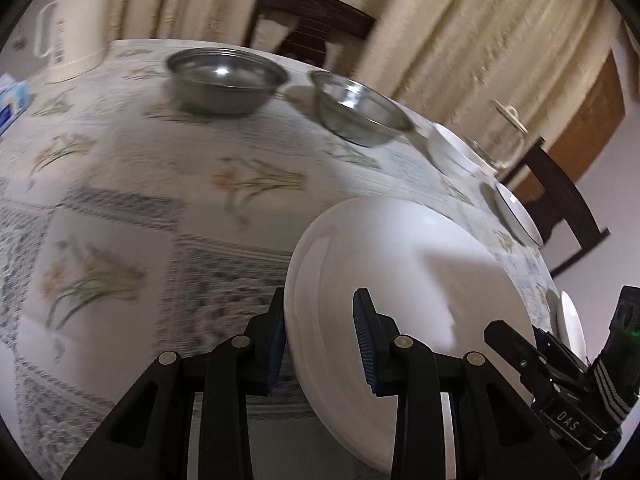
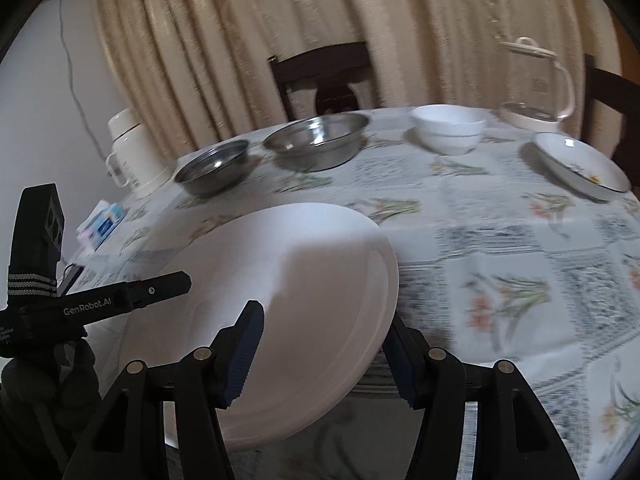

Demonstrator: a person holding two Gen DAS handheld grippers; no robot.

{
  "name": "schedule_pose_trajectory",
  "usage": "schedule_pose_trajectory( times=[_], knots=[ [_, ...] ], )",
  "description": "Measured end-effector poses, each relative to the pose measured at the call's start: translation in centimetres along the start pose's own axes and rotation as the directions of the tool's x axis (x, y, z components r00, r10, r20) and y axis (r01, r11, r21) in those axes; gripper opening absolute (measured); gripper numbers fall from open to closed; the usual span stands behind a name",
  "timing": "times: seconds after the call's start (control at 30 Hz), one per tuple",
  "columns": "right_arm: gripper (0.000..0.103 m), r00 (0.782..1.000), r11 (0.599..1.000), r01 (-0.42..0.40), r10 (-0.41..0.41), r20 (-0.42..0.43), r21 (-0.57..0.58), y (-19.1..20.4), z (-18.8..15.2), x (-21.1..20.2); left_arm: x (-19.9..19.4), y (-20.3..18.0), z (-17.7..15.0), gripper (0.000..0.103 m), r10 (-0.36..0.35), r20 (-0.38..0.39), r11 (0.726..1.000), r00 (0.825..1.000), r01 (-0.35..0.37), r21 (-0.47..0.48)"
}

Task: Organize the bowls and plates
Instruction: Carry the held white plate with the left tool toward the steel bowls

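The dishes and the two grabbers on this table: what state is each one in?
White plate: lifted, tilted, held at both edges.
Left gripper: fingers shut on the plate's rim.
Right gripper: fingers shut on the opposite rim.
Steel bowls: upright, empty.
White bowls: stacked.
Flowered plate: flat, empty.

Dim indoor lighting. Motion blur smears the tablecloth (image 1: 120, 208) pattern in both views. Fisheye distortion bends the edges. A grey shadow falls across the white plate (image 2: 304, 280).
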State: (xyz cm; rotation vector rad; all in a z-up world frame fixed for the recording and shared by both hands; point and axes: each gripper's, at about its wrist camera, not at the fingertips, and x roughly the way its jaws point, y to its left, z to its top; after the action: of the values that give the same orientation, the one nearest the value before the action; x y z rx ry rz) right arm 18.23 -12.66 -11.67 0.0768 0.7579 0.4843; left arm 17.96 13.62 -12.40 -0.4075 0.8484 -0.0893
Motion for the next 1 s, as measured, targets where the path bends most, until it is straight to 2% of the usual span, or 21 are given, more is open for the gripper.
schedule_pose_trajectory(
  times=[0.27,0.43,0.7,1.0],
  knots=[
    [0.062,0.999,0.997,-0.036,0.034,-0.024,-0.066,2.8,1.0,2.1,-1.4,2.7,0.1,0.033,0.054,0.05,0.998,0.997,-0.052,-0.034],
    [0.062,0.999,0.996,-0.04,0.037,-0.036,-0.085,3.6,1.5,3.1,-0.6,3.6,0.3,0.033,0.076,0.042,0.996,0.996,-0.073,-0.057],
    [0.062,0.991,0.995,-0.095,0.094,-0.097,-0.004,2.2,1.7,4.4,-0.6,3.0,0.1,0.033,0.106,0.073,0.994,0.992,-0.105,-0.01],
    [0.062,0.992,0.997,-0.079,0.081,-0.094,0.018,2.0,1.7,4.3,-0.4,3.3,0.1,0.036,0.081,0.061,0.996,0.995,-0.079,-0.032]
  ],
)
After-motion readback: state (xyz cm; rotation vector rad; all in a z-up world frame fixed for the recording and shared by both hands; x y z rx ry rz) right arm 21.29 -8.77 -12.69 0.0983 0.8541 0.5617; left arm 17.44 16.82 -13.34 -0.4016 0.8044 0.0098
